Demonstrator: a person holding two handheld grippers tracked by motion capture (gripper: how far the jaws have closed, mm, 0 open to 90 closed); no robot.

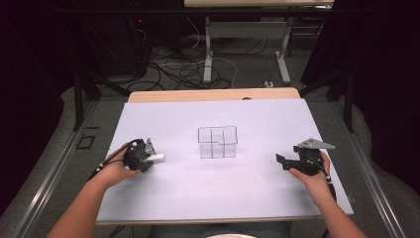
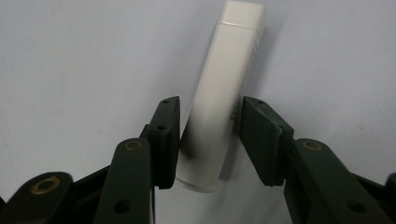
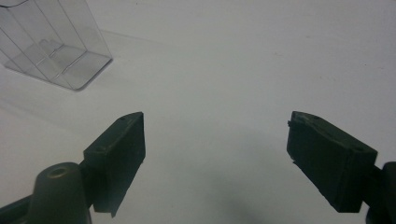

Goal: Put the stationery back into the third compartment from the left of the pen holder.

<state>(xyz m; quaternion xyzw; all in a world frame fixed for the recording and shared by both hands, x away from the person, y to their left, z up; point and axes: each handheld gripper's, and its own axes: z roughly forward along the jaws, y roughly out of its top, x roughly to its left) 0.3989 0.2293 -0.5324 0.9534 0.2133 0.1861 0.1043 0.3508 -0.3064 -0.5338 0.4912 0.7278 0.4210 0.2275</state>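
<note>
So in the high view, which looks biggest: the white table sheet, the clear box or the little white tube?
1. White sheet covering the table, by far the largest.
2. Clear plastic box with dividers.
3. Small white tube, between the left tool's jaws and partly hidden, so it may look smaller.

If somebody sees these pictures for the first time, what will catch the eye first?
Probably the white plastic tube with a flat cap, lying on the pale table between the jaws of the left gripper, which look not quite closed on it. Next comes the clear plastic box with dividers at the table's middle. The right gripper hangs wide open over bare surface.
</note>
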